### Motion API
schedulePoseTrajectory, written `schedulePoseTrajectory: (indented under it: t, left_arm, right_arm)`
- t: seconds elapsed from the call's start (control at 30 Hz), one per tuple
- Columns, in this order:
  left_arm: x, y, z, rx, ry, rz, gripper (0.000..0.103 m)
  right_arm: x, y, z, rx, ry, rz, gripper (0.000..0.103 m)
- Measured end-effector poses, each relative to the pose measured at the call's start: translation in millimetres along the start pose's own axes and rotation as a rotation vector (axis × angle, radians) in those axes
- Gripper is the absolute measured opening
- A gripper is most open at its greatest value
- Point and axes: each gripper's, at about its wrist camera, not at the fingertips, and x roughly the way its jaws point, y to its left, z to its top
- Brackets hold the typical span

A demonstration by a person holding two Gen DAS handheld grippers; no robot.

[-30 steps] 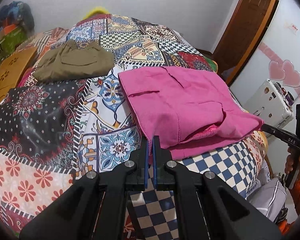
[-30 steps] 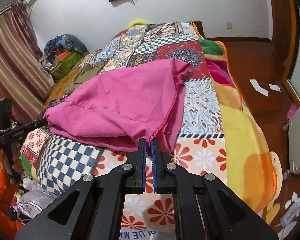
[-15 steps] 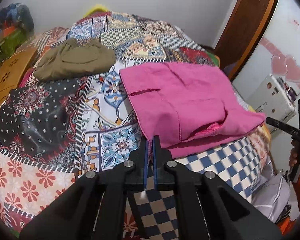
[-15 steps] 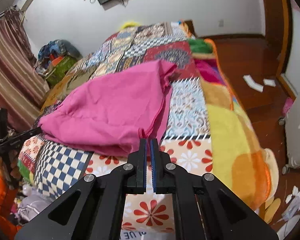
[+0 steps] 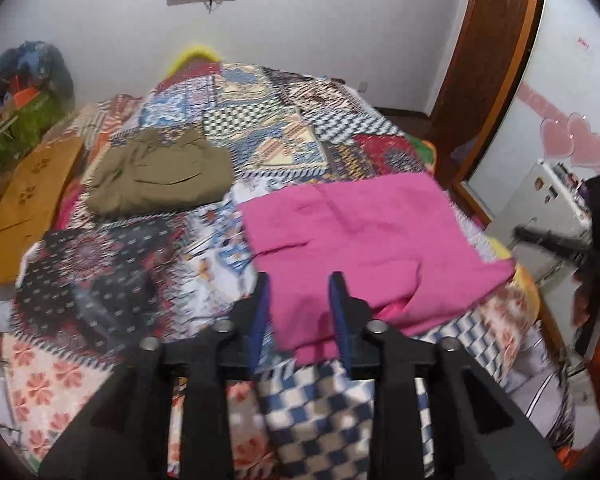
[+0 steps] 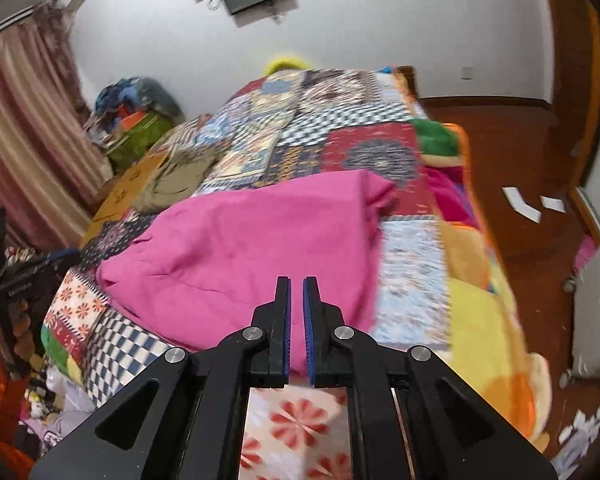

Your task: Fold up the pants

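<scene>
The pink pants (image 5: 364,248) lie folded on the patchwork bedspread (image 5: 108,288); they also show in the right wrist view (image 6: 240,256). My left gripper (image 5: 298,284) is open, its fingers either side of the pants' near left corner, holding nothing. My right gripper (image 6: 296,284) hovers over the pants' near edge with its jaws a narrow gap apart and nothing between them. The right gripper also shows in the left wrist view (image 5: 568,248), at the right.
Folded olive pants (image 5: 160,176) lie at the far left of the bed, also in the right wrist view (image 6: 176,180). A yellow-brown board (image 5: 24,200) lies at the left edge. A cluttered pile (image 6: 136,120) stands by the curtain. A wooden door (image 5: 488,64) stands at the right.
Both grippers have let go of the pink pants, which now lie flat. The left gripper opened wide and lifted. The right gripper opened slightly and rose back.
</scene>
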Motion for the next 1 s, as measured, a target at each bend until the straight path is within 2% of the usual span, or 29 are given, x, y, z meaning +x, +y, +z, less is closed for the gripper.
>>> schedulePoseTrajectory:
  t: [0.07,0.13,0.23,0.3,0.37,0.47,0.57,0.6,0.7,0.73,0.87,1.0]
  left_arm:
    - [19.0,-7.6,0.8,0.004,0.033,-0.010,0.032]
    - [39.4,-13.3,-4.7,0.017,0.078,0.015,0.032]
    - [57.3,-14.0,-20.6,0.037,0.132,0.031,0.032]
    - [58.8,-11.4,-29.5,0.046,0.141,0.038,0.034]
    - [54.0,-6.9,-33.6,0.046,0.133,0.042,0.042]
    - [44.9,-2.7,-32.2,0.034,0.125,0.039,0.043]
    - [37.8,-5.0,-22.7,0.040,0.106,0.054,0.043]
    - [35.6,-7.2,-18.1,0.042,0.094,0.057,0.043]
    - [31.2,-17.0,-4.7,0.042,0.064,0.037,0.044]
    - [31.0,-19.6,-2.1,0.047,0.061,0.036,0.044]
    - [45.0,-34.9,0.2,0.072,0.085,0.022,0.044]
    - [66.5,-40.0,-11.9,0.083,0.143,0.031,0.044]
  right_arm:
    - [21.1,10.7,-8.7,-0.035,0.063,0.013,0.005]
    - [33.4,14.4,-21.6,-0.055,0.122,0.008,0.005]
    - [38.7,4.4,-44.4,-0.063,0.191,-0.023,0.005]
    - [30.4,-7.8,-51.4,-0.060,0.201,-0.059,0.005]
    - [17.9,-23.3,-58.4,-0.055,0.200,-0.130,0.005]
    - [0.2,-46.4,-61.3,0.005,0.197,-0.180,0.005]
    - [-12.3,-60.7,-56.6,0.074,0.164,-0.175,0.006]
    - [-14.5,-61.7,-52.8,0.092,0.148,-0.165,0.009]
    - [-14.4,-59.9,-44.9,0.121,0.099,-0.129,0.030]
    - [-11.5,-54.5,-42.5,0.118,0.088,-0.112,0.033]
    - [6.1,-39.1,-29.2,0.063,0.078,-0.073,0.033]
    - [37.0,-41.2,-25.1,0.072,0.142,-0.024,0.033]
